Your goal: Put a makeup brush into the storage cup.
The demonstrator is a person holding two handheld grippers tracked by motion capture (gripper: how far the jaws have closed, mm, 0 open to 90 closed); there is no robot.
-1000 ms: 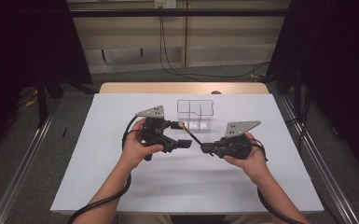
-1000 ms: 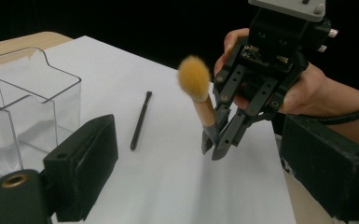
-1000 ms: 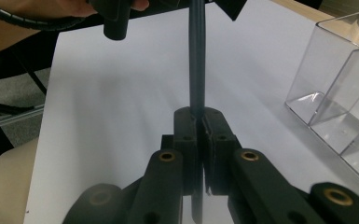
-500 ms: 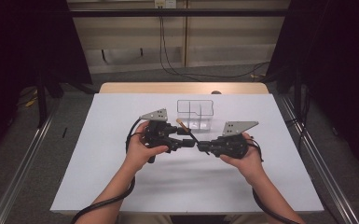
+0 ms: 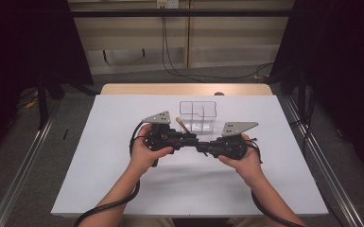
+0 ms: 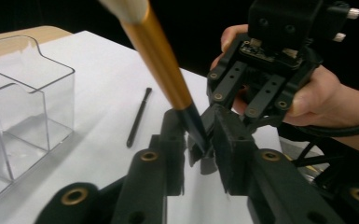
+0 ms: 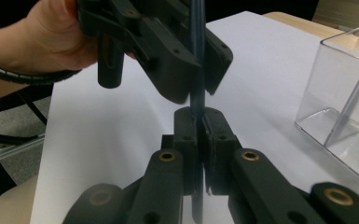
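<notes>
I hold a makeup brush (image 6: 161, 58) between my two grippers, up off the white tabletop (image 5: 123, 189) and just in front of the clear plastic box (image 5: 197, 115). My right gripper (image 7: 196, 122) has its fingers pressed narrow on the dark, thin end of the handle. My left gripper (image 6: 196, 140) has its fingers set on either side of the same dark end, a little apart, and I cannot tell whether they grip it or have let go. The brush looks light and stiff, with a smooth gold sleeve that I judge slippery and a pale soft tip at the top. The dark tapered handle seems the safer place to pinch, since the bristles would bend and the gold part might slide. The box is see-through, with inner walls that split it into several compartments, and every compartment I can see into looks empty. A second thin dark stick (image 6: 138, 116) lies flat on the tabletop beside the box, apart from both grippers.
</notes>
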